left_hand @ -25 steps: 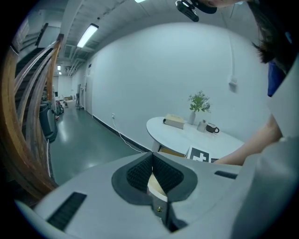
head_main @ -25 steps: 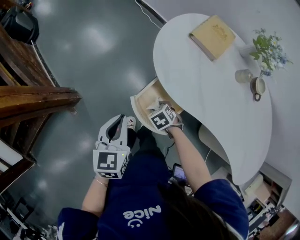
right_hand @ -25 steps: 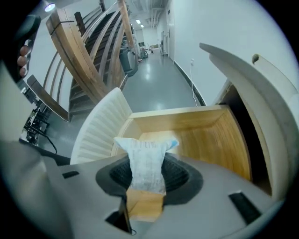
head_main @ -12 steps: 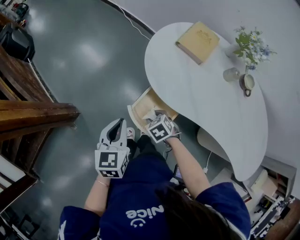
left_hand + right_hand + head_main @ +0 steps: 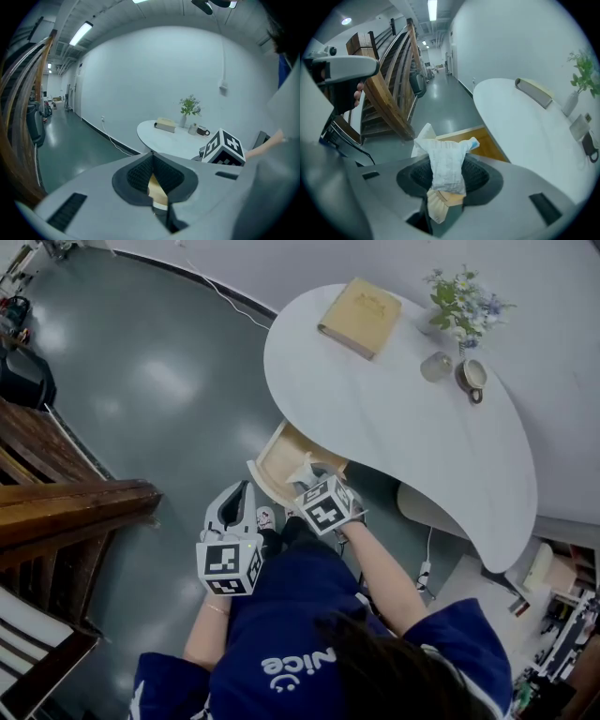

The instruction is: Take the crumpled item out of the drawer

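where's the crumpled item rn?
The crumpled paper is pinched in the right tool, per the right gripper view. It hangs over the open wooden drawer below the white table edge.

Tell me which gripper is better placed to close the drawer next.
Probably left. The left gripper is shut and empty near the open drawer; the right gripper is shut on the crumpled paper.

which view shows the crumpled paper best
The right gripper view: the crumpled white paper fills the middle, pinched in the right gripper over the open wooden drawer. The head view shows only a small white bit beside that gripper's marker cube. The left gripper view does not show it.
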`<act>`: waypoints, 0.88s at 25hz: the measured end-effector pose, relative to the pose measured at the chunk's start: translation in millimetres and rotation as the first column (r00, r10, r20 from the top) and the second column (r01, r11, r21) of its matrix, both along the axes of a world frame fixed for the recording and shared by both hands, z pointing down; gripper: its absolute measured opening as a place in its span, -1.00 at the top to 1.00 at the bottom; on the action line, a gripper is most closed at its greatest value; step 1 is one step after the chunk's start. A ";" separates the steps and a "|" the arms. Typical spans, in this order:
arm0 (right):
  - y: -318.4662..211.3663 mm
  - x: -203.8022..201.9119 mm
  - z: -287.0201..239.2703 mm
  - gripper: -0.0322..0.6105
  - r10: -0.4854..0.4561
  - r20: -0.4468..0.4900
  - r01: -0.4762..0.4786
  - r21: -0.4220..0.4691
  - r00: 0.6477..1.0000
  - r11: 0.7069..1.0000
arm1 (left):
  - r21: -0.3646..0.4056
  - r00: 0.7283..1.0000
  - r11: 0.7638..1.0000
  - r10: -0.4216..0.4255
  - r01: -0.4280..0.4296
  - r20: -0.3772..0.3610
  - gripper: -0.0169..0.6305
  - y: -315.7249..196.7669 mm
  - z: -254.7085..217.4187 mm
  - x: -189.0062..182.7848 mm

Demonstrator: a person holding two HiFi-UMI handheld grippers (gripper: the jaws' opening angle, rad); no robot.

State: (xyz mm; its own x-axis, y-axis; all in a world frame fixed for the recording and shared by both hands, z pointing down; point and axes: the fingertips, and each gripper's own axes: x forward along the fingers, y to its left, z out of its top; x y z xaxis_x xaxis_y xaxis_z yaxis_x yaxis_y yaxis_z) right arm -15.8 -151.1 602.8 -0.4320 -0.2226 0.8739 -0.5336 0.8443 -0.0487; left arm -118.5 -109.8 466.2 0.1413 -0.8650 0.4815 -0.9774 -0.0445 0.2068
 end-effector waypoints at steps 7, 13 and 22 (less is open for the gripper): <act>-0.7 11.2 -27.3 0.39 0.101 0.066 -0.103 0.036 0.993 0.994 | 0.017 0.998 0.998 0.057 -0.057 -0.011 0.93 -7.9 -3.1 12.8; -5.3 20.4 -54.0 0.39 0.182 0.131 -0.191 0.066 0.975 0.979 | 0.036 0.996 0.995 0.091 -0.090 -0.017 0.93 -14.0 -8.6 22.8; -10.4 38.9 -91.1 0.39 0.268 0.207 -0.301 0.145 0.941 0.943 | 0.075 0.989 0.987 0.144 -0.143 -0.014 0.93 -21.1 -17.9 35.0</act>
State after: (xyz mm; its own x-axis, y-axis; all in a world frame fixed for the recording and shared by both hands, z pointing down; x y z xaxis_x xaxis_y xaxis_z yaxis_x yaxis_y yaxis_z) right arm 23.1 -161.5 511.7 -0.4761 -0.4994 0.7238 -0.7484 0.6624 -0.0352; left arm -83.5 -130.8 448.3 0.2755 -0.8681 0.4128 -0.9555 -0.2000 0.2169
